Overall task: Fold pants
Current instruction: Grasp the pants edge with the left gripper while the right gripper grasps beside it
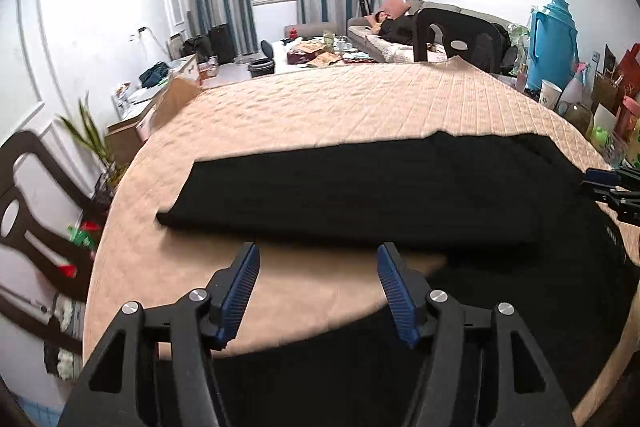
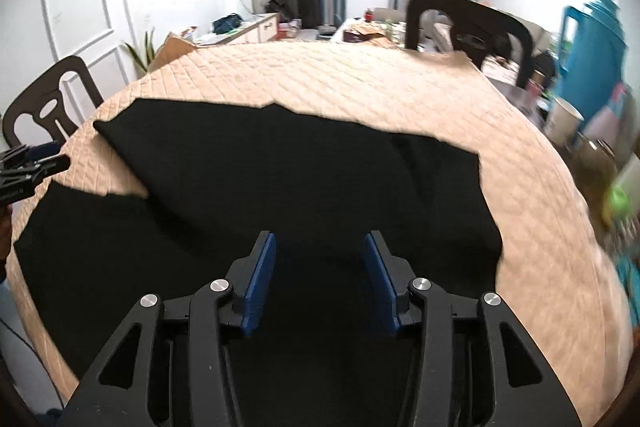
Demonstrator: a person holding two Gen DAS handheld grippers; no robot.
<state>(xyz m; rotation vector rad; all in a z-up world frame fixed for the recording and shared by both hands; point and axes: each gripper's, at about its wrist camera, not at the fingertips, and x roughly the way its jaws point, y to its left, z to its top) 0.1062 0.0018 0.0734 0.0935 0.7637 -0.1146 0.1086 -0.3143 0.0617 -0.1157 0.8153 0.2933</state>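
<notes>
The black pants (image 1: 360,195) lie flat on the worktop (image 1: 320,99), folded over so that one long band runs across ahead of both pairs of fingers. In the left view the band lies just beyond the left gripper (image 1: 318,259), whose blue fingers (image 1: 240,291) stand spread over bare quilted cover, with nothing between them. More black cloth lies below and to their right. In the right view the right gripper (image 2: 320,247) hangs over the pants, its fingers (image 2: 260,279) spread and empty, the cloth directly beneath and beyond them. Each gripper shows at the edge of the other's view. Beyond the worktop's far edge stands a dark chair (image 2: 468,23); to the right of the right fingers is a blue flask (image 1: 554,39).
</notes>
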